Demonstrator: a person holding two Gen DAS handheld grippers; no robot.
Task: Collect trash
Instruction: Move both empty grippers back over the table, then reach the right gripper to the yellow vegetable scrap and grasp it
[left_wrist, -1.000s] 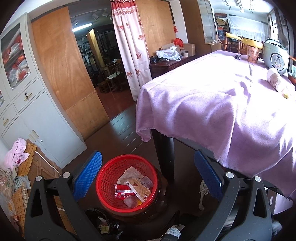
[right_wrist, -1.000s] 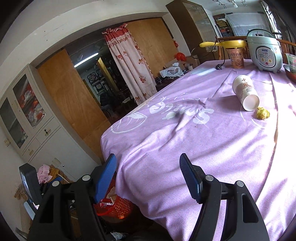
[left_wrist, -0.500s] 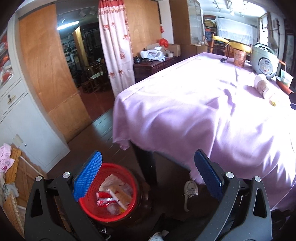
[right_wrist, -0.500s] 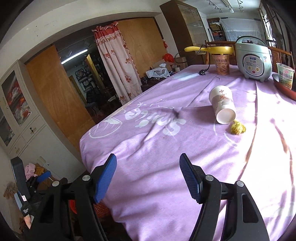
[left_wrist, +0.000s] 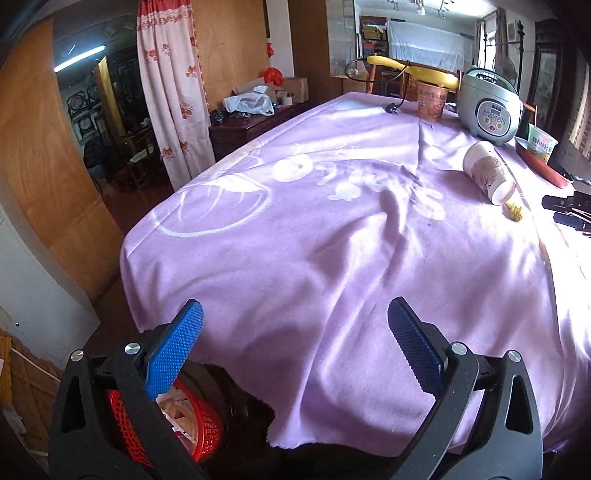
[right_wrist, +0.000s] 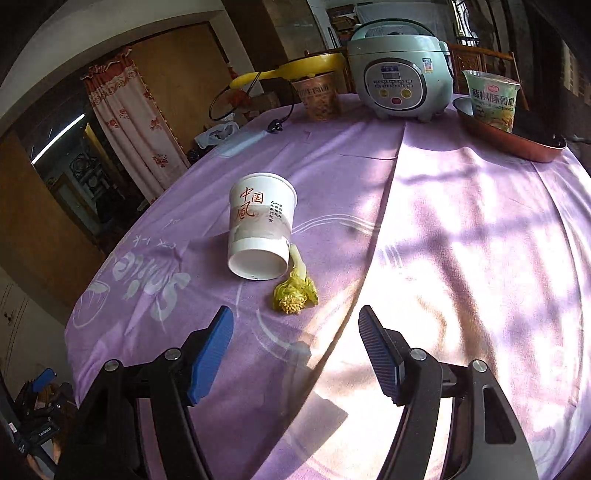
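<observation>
A white paper cup (right_wrist: 260, 221) lies tipped over on the purple tablecloth (right_wrist: 443, 221), its mouth toward me. A yellow vegetable scrap (right_wrist: 293, 293) lies against its rim. My right gripper (right_wrist: 295, 321) hovers just short of the scrap, its jaws closing with nothing between them. In the left wrist view the cup (left_wrist: 487, 173) and scrap (left_wrist: 514, 211) lie far right. My left gripper (left_wrist: 293, 314) stands open and empty over the table's near edge. The red trash basket (left_wrist: 199, 424), holding wrappers, sits on the floor below it.
A rice cooker (right_wrist: 400, 74), a brown noodle cup (right_wrist: 319, 96) and a green noodle cup (right_wrist: 493, 99) in a red pan (right_wrist: 517, 142) stand at the table's far end. A curtained doorway (left_wrist: 170, 92) and wooden panels lie to the left.
Both grippers swung from the basket side toward the table. The left view left the basket for the tablecloth. The right gripper came close to the cup and scrap.
</observation>
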